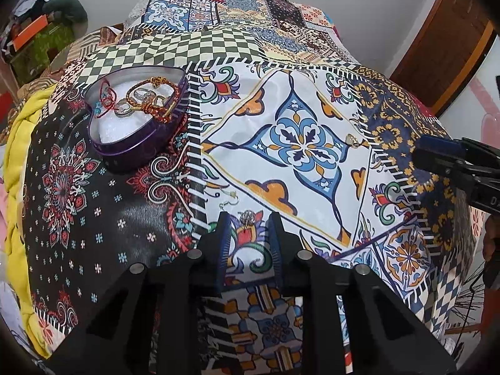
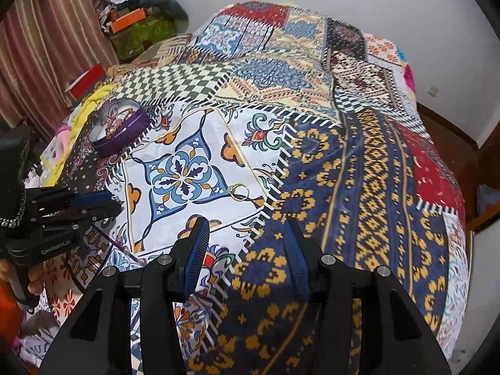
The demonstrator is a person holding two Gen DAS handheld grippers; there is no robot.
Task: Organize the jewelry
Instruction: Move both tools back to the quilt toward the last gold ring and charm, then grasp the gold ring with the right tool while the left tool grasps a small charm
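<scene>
Left wrist view: Your left gripper (image 1: pixel 248 218) hangs low over the bedspread (image 1: pixel 300 100), near its front edge. Its jaws stand moderately apart and hold nothing. A small earring (image 1: pixel 248 217) lies on the cloth right between the fingertips, not yet gripped. A second, hook-type piece (image 1: pixel 229 196) appears to lie just left of it; it is too faint to identify. The heart-shaped tin (image 1: pixel 137 122) sits toward the left edge of the bedspread. It already contains several bracelets (image 1: pixel 150 97) and rings on a white pad. A gold ring (image 1: pixel 352 140) lies loose on the white tile panel, well apart from the tin. Your right gripper (image 1: pixel 437 153) enters from the right edge of the view.

Right wrist view: Your right gripper (image 2: pixel 247 231) hovers above the bedspread (image 2: pixel 359 162) with its jaws wide apart and empty. The ring (image 2: pixel 240 192) lies ahead of the fingertips, slightly left of centre, untouched. The tin (image 2: pixel 120 128) is far off toward the left edge. The left gripper (image 2: pixel 93 203) shows at the left, its opening not readable from here.

Progress: The task looks mostly done. The tin holds most pieces. What remains, as far as visible, is the earring, the possible hook piece and the ring.
</scene>
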